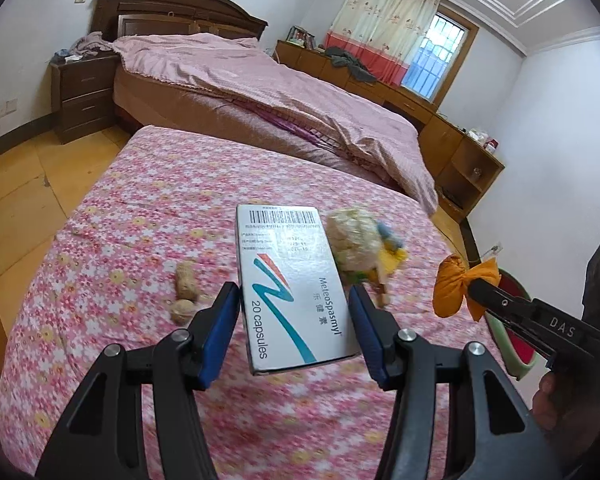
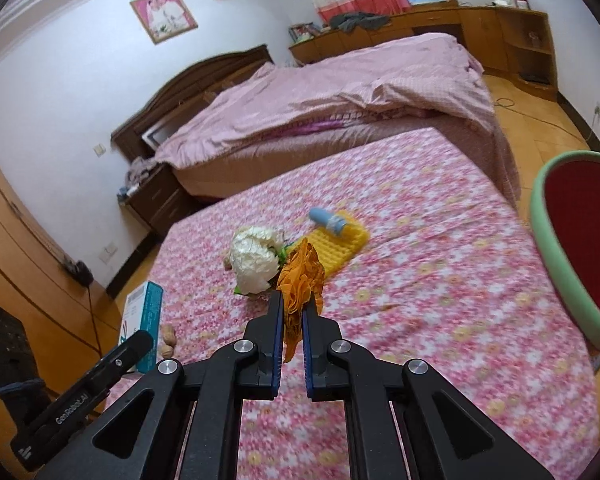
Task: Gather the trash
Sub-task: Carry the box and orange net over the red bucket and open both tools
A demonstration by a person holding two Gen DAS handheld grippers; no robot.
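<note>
Blue-padded jaws of the left gripper [image 1: 294, 316] are clamped on both long sides of a white medicine box [image 1: 294, 284], which is held clear above the flowered bedspread [image 1: 112, 232] with its barcode end pointing to 12 o'clock. At 3 o'clock in the left wrist view, the right gripper [image 1: 476, 286] is seen clenched on a crumpled orange wrapper [image 1: 452, 286], lifted off the cloth. In the right wrist view the same orange wrapper [image 2: 300, 280] is pinched between nearly closed jaws of the right gripper [image 2: 292, 300].

Left on the bedspread [image 2: 440, 280]: a white crumpled paper ball [image 2: 254, 264] at 11 o'clock of the right gripper's tips, just beside the wrapper as seen from here; a yellow ridged pad [image 2: 340, 246] at 1 o'clock, with a small blue bottle [image 2: 328, 220] lying on its far end. Two nuts [image 1: 184, 294] are noted at 9 o'clock of the box, near the left edge of the cloth.

A green-rimmed red bin [image 2: 576, 248] is seen at 3 o'clock in the right wrist view, off the right edge of the bedspread. Open cloth is seen between the right gripper and that edge. The far edge is met by a bed with a pink quilt [image 1: 260, 80] at 12 o'clock. Bare wooden floor [image 1: 24, 184] is seen at 9 o'clock past the left edge.
</note>
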